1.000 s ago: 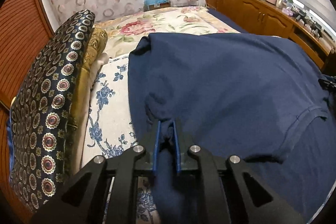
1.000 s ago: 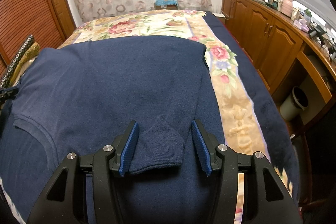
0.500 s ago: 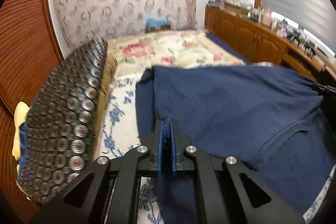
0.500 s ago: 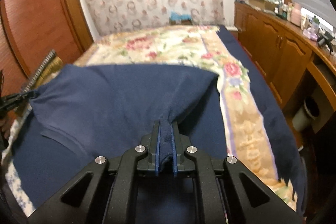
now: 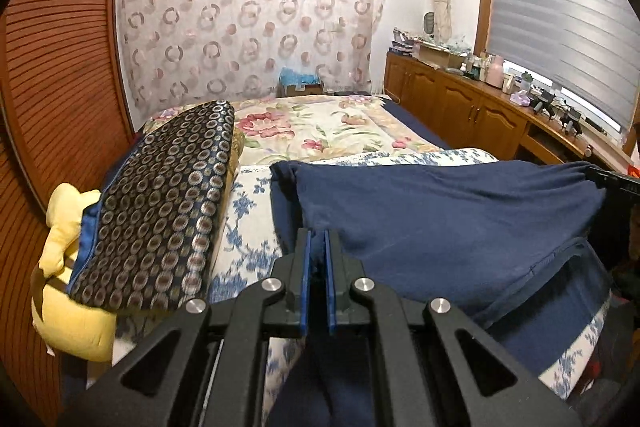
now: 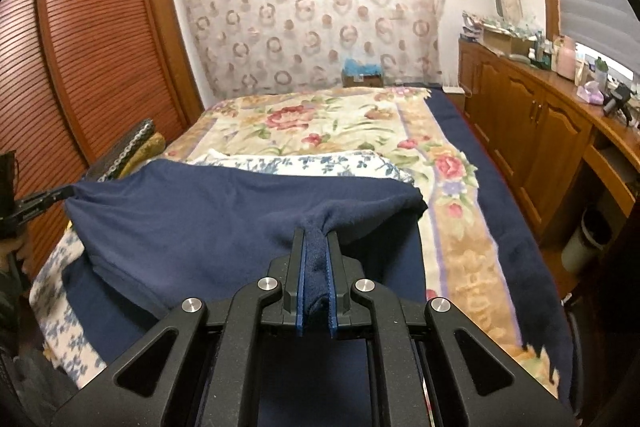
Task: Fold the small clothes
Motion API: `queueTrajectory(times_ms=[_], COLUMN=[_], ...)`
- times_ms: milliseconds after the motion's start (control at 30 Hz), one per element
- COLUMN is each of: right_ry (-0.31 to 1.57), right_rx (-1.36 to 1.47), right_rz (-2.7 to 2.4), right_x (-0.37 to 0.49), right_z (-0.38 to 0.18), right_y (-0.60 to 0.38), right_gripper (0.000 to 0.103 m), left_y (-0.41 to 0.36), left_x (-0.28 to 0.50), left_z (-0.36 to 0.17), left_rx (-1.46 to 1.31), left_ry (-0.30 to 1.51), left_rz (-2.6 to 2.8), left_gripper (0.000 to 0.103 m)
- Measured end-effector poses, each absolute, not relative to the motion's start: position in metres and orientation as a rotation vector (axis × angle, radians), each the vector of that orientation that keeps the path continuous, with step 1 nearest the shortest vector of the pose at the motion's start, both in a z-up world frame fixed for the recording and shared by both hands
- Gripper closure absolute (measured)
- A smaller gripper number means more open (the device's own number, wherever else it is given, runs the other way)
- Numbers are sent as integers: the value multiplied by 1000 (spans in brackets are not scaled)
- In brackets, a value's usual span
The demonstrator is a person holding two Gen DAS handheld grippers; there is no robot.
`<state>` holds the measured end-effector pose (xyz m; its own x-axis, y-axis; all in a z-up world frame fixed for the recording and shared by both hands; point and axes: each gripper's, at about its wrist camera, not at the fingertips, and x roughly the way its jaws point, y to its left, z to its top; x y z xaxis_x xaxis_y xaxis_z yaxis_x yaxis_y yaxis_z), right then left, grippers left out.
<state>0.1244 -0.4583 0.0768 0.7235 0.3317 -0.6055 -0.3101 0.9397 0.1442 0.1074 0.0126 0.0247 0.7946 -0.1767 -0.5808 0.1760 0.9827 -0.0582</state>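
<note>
Left claw (image 5: 316, 255) clenched on one corner of the navy shirt (image 5: 440, 211); right claw (image 6: 316, 255) clenched on the other; cloth raised off the bed (image 6: 320, 123), sagging between and ahead of both; probably mid-fold; next, carrying the edge forward evenly.

Bedroom. Slatted reddish-brown wooden wardrobe doors (image 6: 100, 47) along left wall. Sheer ring-patterned curtain (image 5: 248, 15) across far wall. Long brown wooden cabinet run (image 6: 536, 131) at right, top cluttered. Grey striped window blind (image 5: 560, 11) above. Floral cream bedspread (image 6: 320, 123) over bed.
</note>
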Motion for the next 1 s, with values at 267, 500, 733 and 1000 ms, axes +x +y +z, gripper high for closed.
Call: queueTrajectory(times_ms=[267, 500, 733, 1000], right_ry=[676, 707, 789, 764], right_rx=[22, 7, -20, -58], right_rz=[352, 343, 322, 224], right_x=[80, 55, 49, 56], right_z=[72, 62, 22, 29], right_y=[-463, -467, -458, -464], right_gripper=[98, 97, 97, 56], left_y=[15, 20, 21, 25], left_x=[64, 52, 47, 30], left_z=[12, -2, -25, -29], left_rx=[-9, -11, -5, 18], left_ry=[620, 654, 721, 740], left_rz=[-188, -175, -161, -147], left_gripper=[99, 99, 96, 73])
